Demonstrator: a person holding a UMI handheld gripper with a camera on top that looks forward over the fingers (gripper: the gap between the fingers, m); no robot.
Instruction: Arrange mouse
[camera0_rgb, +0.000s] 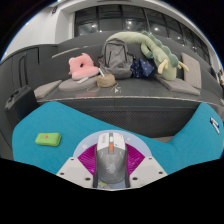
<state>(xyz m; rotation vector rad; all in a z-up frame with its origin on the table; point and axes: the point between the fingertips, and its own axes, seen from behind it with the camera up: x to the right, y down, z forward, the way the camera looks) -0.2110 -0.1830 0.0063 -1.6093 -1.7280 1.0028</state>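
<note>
A grey computer mouse (110, 162) with a scroll wheel on top sits between my two fingers, its nose pointing away from me. My gripper (110, 152) is shut on it: the magenta pads (88, 158) press on its left and right sides. The mouse is held over the near edge of a blue table mat (60, 125). Its rear end is hidden below the fingers.
A small green block (47, 139) lies on the mat to the left of the fingers. A small white item (213, 122) lies at the mat's far right. Beyond the table stands a grey sofa (190, 85) with a pink plush (80, 67), a grey bag (118, 55) and a green plush (160, 52).
</note>
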